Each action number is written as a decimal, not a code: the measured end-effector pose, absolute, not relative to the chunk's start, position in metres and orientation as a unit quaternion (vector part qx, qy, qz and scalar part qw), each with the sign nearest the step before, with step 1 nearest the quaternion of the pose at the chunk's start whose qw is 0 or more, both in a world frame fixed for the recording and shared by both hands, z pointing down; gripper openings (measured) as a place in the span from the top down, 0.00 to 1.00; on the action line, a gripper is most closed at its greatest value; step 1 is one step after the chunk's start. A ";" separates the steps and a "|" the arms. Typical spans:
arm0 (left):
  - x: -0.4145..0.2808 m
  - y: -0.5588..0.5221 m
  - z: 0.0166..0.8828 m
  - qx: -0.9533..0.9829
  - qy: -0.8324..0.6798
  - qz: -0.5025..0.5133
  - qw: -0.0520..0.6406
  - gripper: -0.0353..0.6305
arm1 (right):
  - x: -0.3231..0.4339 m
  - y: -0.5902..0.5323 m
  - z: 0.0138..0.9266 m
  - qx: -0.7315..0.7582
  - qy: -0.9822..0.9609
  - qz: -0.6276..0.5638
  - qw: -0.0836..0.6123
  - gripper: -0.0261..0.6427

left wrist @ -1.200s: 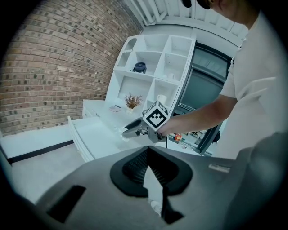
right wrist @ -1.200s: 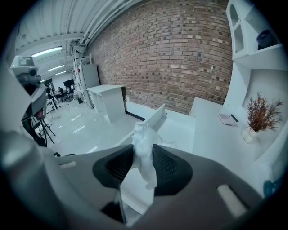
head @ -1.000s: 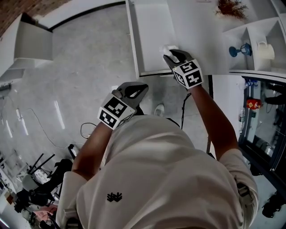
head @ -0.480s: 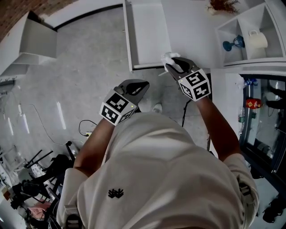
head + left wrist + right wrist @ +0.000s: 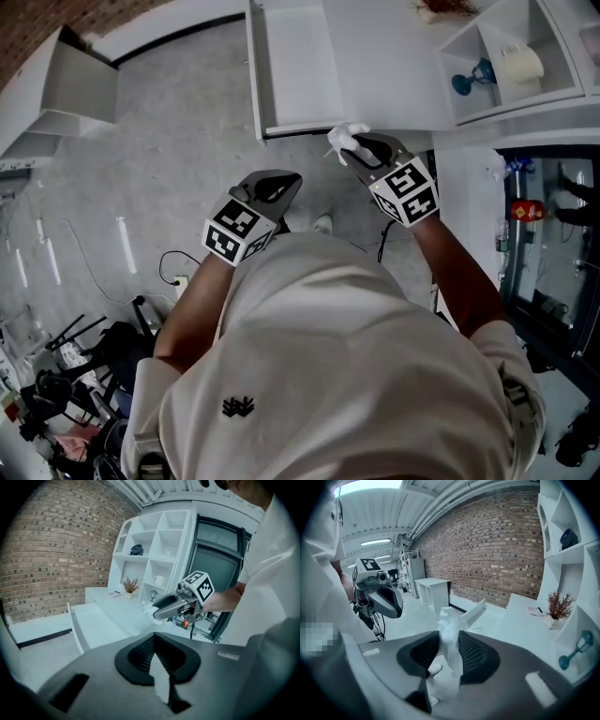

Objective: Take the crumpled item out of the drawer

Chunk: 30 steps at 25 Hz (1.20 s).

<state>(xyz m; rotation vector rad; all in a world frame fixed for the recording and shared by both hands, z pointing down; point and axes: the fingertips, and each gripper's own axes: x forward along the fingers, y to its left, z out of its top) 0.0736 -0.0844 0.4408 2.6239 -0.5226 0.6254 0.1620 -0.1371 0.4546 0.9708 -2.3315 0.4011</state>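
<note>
In the head view my right gripper (image 5: 359, 150) is shut on a white crumpled item (image 5: 343, 137) and holds it in the air just past the front edge of the open white drawer (image 5: 291, 70). The right gripper view shows the crumpled item (image 5: 447, 620) pinched between the ribbed pads of that gripper (image 5: 449, 638), sticking up above them, with the drawer (image 5: 474, 612) behind. My left gripper (image 5: 275, 187) hovers lower left of it over the floor, jaws together and empty. In the left gripper view that gripper (image 5: 154, 637) faces the right gripper (image 5: 158, 613) and its item (image 5: 149, 609).
A white cabinet top (image 5: 394, 56) runs beside the drawer. The cubby shelves hold a blue goblet (image 5: 469, 80) and a white mug (image 5: 518, 63). A glass-door cabinet (image 5: 553, 216) stands at the right. Cables (image 5: 178, 272) lie on the grey floor, and a white table (image 5: 75, 84) stands at the far left.
The right gripper has drawn back from inside the drawer, past its front edge toward the person, carrying the crumpled item. The left gripper has hardly shifted.
</note>
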 end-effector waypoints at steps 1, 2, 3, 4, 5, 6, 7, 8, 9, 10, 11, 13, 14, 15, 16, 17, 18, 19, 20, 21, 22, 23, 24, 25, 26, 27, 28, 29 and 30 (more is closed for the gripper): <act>0.075 -0.081 0.441 0.936 -0.187 0.224 0.195 0.94 | 0.164 -0.132 0.454 0.362 -0.874 0.151 0.288 0.74; 0.077 -0.077 0.441 0.936 -0.187 0.225 0.195 0.94 | 0.165 -0.126 0.453 0.361 -0.874 0.152 0.287 0.74; 0.078 -0.073 0.440 0.936 -0.187 0.226 0.195 0.94 | 0.166 -0.121 0.452 0.360 -0.875 0.152 0.287 0.74; 0.079 -0.070 0.440 0.936 -0.188 0.227 0.195 0.94 | 0.167 -0.116 0.451 0.359 -0.875 0.153 0.286 0.74; 0.080 -0.068 0.440 0.936 -0.188 0.228 0.194 0.94 | 0.168 -0.112 0.450 0.357 -0.876 0.153 0.285 0.74; 0.081 -0.066 0.440 0.936 -0.188 0.228 0.193 0.94 | 0.169 -0.108 0.449 0.356 -0.877 0.153 0.284 0.75; 0.083 -0.063 0.440 0.935 -0.188 0.229 0.192 0.94 | 0.171 -0.104 0.448 0.355 -0.878 0.153 0.284 0.75; 0.085 -0.061 0.440 0.935 -0.187 0.230 0.192 0.94 | 0.172 -0.100 0.447 0.353 -0.878 0.153 0.284 0.75; 0.087 -0.058 0.440 0.935 -0.187 0.231 0.192 0.94 | 0.173 -0.096 0.447 0.351 -0.879 0.154 0.283 0.75; 0.089 -0.056 0.440 0.935 -0.186 0.232 0.191 0.94 | 0.173 -0.092 0.446 0.349 -0.880 0.154 0.283 0.75; 0.091 -0.054 0.440 0.936 -0.186 0.233 0.189 0.94 | 0.174 -0.088 0.446 0.347 -0.881 0.153 0.283 0.75; 0.093 -0.052 0.440 0.936 -0.186 0.232 0.187 0.94 | 0.175 -0.083 0.445 0.344 -0.883 0.151 0.282 0.75; 0.094 -0.050 0.440 0.936 -0.187 0.232 0.187 0.94 | 0.174 -0.080 0.445 0.343 -0.883 0.151 0.281 0.75; 0.094 -0.047 0.441 0.936 -0.188 0.231 0.188 0.94 | 0.174 -0.077 0.445 0.342 -0.884 0.151 0.281 0.75; 0.094 -0.044 0.442 0.936 -0.188 0.232 0.189 0.94 | 0.174 -0.074 0.444 0.341 -0.884 0.152 0.280 0.75; 0.095 -0.042 0.442 0.935 -0.188 0.232 0.189 0.94 | 0.174 -0.072 0.444 0.340 -0.885 0.151 0.280 0.75; 0.095 -0.040 0.443 0.935 -0.188 0.233 0.190 0.94 | 0.175 -0.071 0.443 0.340 -0.885 0.151 0.280 0.75; 0.096 -0.038 0.444 0.935 -0.187 0.235 0.190 0.94 | 0.175 -0.070 0.443 0.340 -0.886 0.150 0.279 0.75; 0.097 -0.037 0.445 0.935 -0.186 0.236 0.190 0.94 | 0.176 -0.068 0.442 0.339 -0.886 0.151 0.278 0.75; 0.098 -0.035 0.445 0.934 -0.185 0.237 0.191 0.94 | 0.177 -0.066 0.442 0.339 -0.886 0.151 0.277 0.75; 0.098 -0.034 0.445 0.934 -0.185 0.237 0.191 0.94 | 0.177 -0.064 0.441 0.339 -0.887 0.152 0.276 0.75; 0.098 -0.033 0.445 0.934 -0.185 0.237 0.190 0.94 | 0.177 -0.062 0.441 0.338 -0.887 0.152 0.276 0.75; 0.098 -0.032 0.445 0.934 -0.187 0.237 0.190 0.94 | 0.177 -0.061 0.441 0.336 -0.888 0.151 0.275 0.75; 0.097 -0.032 0.445 0.934 -0.189 0.237 0.189 0.94 | 0.176 -0.060 0.440 0.335 -0.889 0.150 0.275 0.75; 0.097 -0.032 0.445 0.934 -0.191 0.237 0.190 0.94 | 0.176 -0.060 0.440 0.334 -0.889 0.150 0.274 0.75; 0.098 -0.032 0.446 0.933 -0.192 0.236 0.190 0.94 | 0.177 -0.059 0.440 0.333 -0.890 0.150 0.273 0.75; 0.098 -0.031 0.446 0.933 -0.193 0.235 0.192 0.94 | 0.178 -0.058 0.439 0.333 -0.890 0.150 0.273 0.75; 0.098 -0.030 0.447 0.933 -0.193 0.235 0.193 0.94 | 0.178 -0.057 0.439 0.333 -0.890 0.150 0.273 0.75; 0.098 -0.029 0.447 0.933 -0.194 0.235 0.193 0.94 | 0.178 -0.057 0.439 0.332 -0.890 0.150 0.274 0.75</act>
